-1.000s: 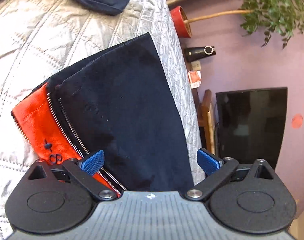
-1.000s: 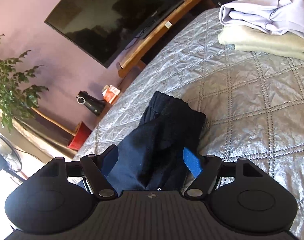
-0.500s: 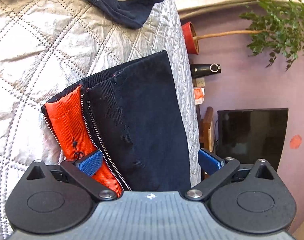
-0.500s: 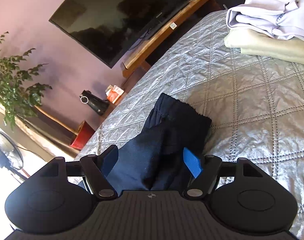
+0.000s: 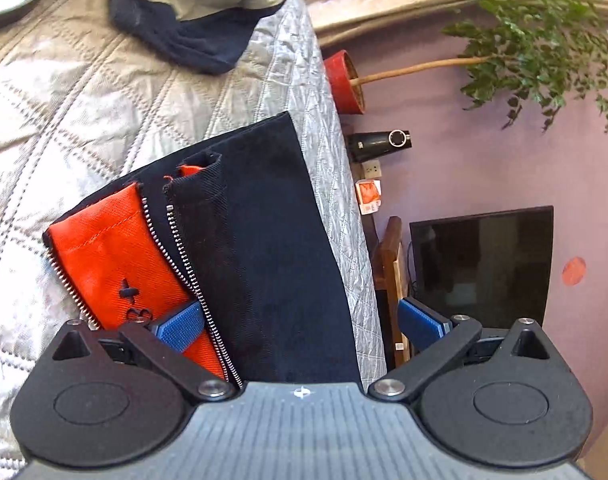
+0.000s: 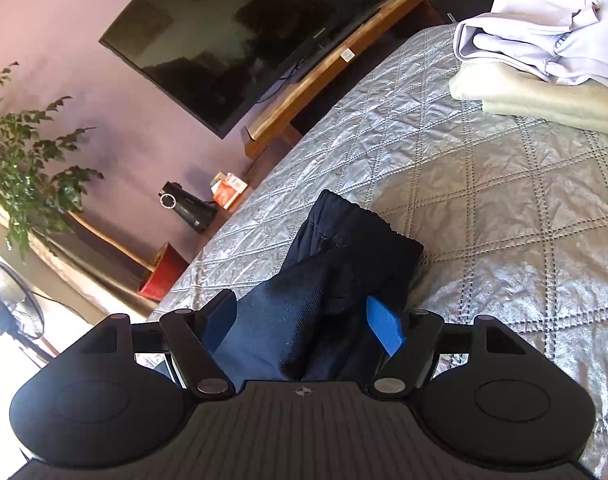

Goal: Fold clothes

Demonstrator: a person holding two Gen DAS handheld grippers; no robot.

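Note:
A dark navy garment [image 5: 271,248] with an orange lining [image 5: 111,264] and a metal zipper [image 5: 183,248] lies on the silver quilted bed [image 5: 83,96]. My left gripper [image 5: 299,324] is open, its blue pads [image 5: 179,324] spread on either side of the garment's near end. In the right wrist view the same navy garment [image 6: 336,280] lies bunched between the open jaws of my right gripper [image 6: 304,324], with one blue pad [image 6: 386,330] beside the cloth.
Another navy and grey garment [image 5: 199,16] lies further up the bed. Folded beige and lilac clothes [image 6: 544,60] are stacked at the bed's far corner. Off the bed's edge are a TV [image 6: 255,36], a wooden stand, a red pot [image 5: 344,84] and a plant [image 5: 544,52].
The left gripper view has shifted over the garment; the zipper flap has opened wider, showing more orange lining. The right gripper has barely moved.

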